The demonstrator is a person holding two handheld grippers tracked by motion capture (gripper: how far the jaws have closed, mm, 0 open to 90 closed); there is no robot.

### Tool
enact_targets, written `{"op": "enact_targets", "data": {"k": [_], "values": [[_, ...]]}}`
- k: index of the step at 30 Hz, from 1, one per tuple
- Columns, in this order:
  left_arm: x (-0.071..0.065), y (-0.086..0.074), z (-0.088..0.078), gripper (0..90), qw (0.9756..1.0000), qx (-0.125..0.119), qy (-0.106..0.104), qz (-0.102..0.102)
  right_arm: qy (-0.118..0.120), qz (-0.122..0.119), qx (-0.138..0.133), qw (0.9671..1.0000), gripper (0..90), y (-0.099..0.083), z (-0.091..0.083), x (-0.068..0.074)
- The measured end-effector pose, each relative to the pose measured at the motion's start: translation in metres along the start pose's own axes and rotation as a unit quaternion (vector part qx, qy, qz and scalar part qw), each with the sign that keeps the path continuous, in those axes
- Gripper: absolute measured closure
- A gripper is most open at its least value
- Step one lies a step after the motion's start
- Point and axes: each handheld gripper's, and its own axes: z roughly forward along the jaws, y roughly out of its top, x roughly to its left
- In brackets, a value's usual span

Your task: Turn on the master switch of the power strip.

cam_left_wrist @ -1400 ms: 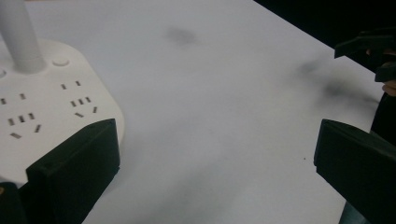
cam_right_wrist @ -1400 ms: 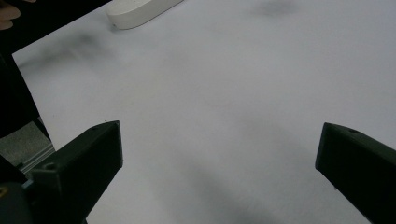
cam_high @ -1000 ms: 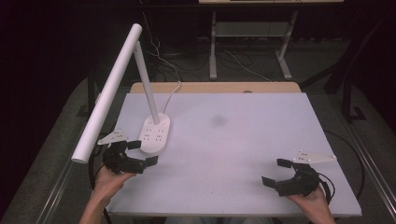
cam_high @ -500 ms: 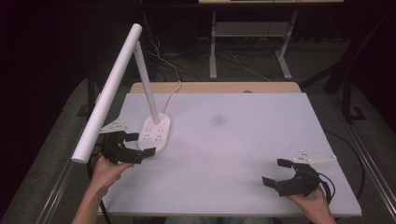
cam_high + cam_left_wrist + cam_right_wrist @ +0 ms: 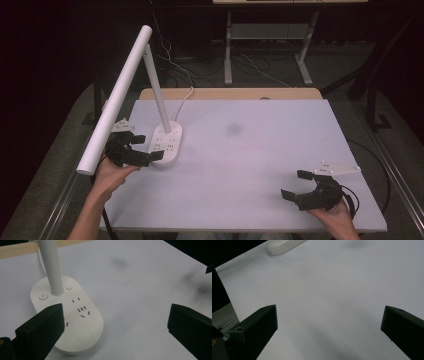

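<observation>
Lamp base point(image 5: 67, 315) with power symbol on its button, no legible writing; both grippers' jaws spread wide, empty.

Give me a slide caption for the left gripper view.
Open left gripper poised over the white lamp base with its sockets and power button.

— What sits between the black jaws?
— The left gripper point(image 5: 112, 332) gapes wide; its left jaw overlaps the white lamp base point(image 5: 67, 315), whose stem point(image 5: 52, 267) rises near the table's point(image 5: 140, 290) wooden far edge.
</observation>
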Motion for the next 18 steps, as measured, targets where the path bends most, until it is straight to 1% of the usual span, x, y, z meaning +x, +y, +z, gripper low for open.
{"op": "enact_targets", "data": {"k": [5,9,10,15,18], "values": [[0.005,0.004,0.0,0.0,1.0,0.0,0.005,-0.005,0.0,0.0,0.0,1.0,0.1,0.0,0.0,0.0],[0.01,0.007,0.0,0.0,0.9999,0.008,0.007,-0.001,0.0,0.001,0.0,1.0,0.1,0.0,0.0,0.0],[0.011,0.008,0.001,0.0,0.9999,0.008,0.008,-0.004,-0.001,0.001,0.0,1.0,0.1,0.0,0.0,0.0],[0.016,0.01,0.002,0.0,0.9999,0.011,0.012,-0.005,0.0,-0.001,-0.001,1.0,0.1,0.0,0.0,-0.001],[0.02,0.013,0.003,0.0,0.9999,0.008,0.012,-0.007,0.0,-0.002,-0.002,1.0,0.1,0.0,0.0,-0.001]]}}
